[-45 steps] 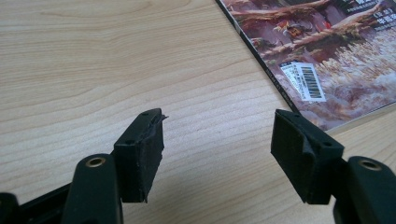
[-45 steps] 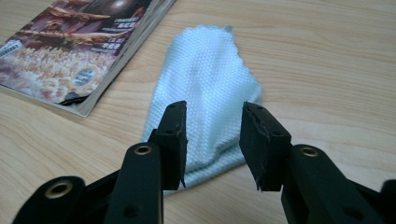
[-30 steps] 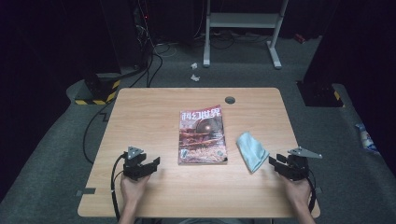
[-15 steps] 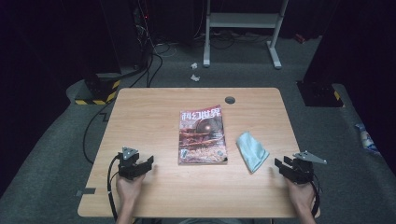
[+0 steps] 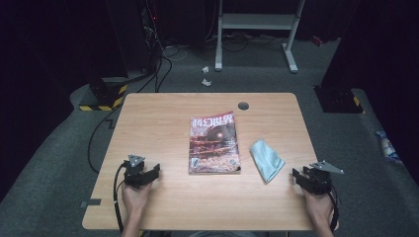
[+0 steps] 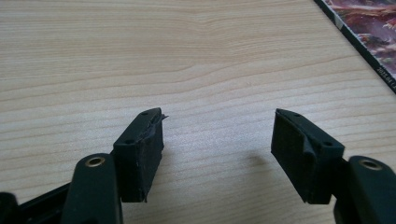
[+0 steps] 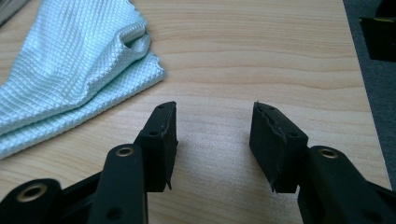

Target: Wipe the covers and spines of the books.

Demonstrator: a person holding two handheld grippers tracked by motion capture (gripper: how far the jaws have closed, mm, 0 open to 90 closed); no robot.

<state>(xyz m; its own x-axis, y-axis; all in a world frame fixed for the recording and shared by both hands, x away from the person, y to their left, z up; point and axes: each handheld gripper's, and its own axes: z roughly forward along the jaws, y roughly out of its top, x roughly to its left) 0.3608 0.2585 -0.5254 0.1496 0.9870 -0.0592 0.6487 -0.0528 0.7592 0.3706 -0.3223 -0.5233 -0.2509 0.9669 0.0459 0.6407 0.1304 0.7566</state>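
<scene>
A magazine (image 5: 214,144) with a red cover lies in the middle of the wooden table (image 5: 163,118); its corner (image 6: 369,32) shows at the top right of the left gripper view. A folded pale blue cloth (image 5: 266,160) lies just right of it, and in the right gripper view the cloth (image 7: 70,65) sits up and left of the jaws. My left gripper (image 5: 150,173) rests low on the table left of the magazine, open and empty (image 6: 217,140). My right gripper (image 5: 297,177) sits near the table's right front edge, right of the cloth. Its jaws have just been opening, with nothing between them (image 7: 214,135).
A dark round grommet (image 5: 243,105) sits near the table's far edge. The table's right edge (image 7: 362,93) runs close beside the right gripper, with grey floor beyond. A white stand (image 5: 257,29), cables and a black box with yellow stripes (image 5: 101,96) are on the floor behind.
Both hands have drawn back a little toward the table's front edge. The right gripper has sunk slightly and its jaws stand wider. Magazine and cloth have not moved.
</scene>
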